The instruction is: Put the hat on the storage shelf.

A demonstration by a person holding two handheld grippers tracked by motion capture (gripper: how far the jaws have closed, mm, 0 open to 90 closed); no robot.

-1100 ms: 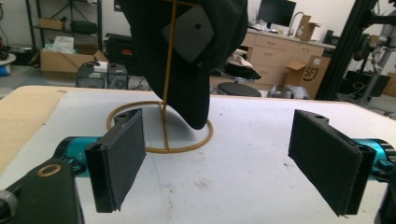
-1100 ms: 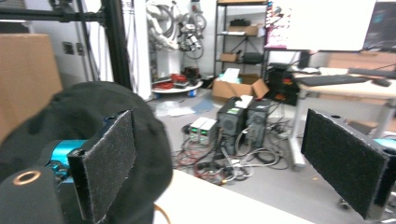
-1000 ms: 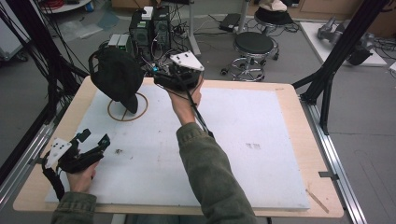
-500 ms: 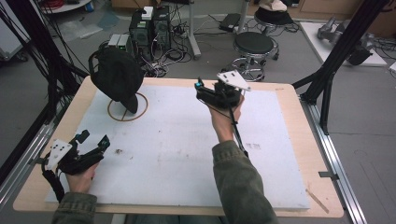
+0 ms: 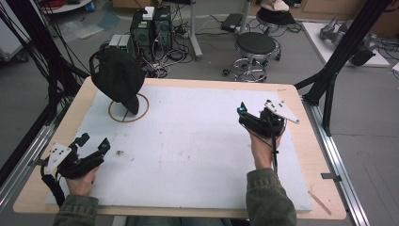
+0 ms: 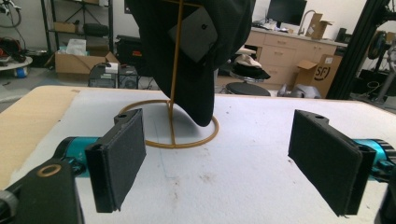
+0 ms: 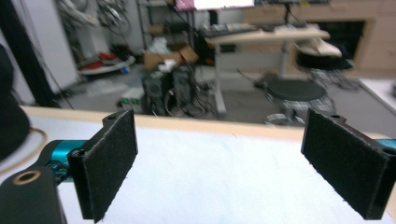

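cap tag faces the left claw view.

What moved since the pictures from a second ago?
The right gripper pulled away from the black cap on its wire stand, swinging right and nearer the person, jaws open and empty. The left gripper, cap and stand stayed put.
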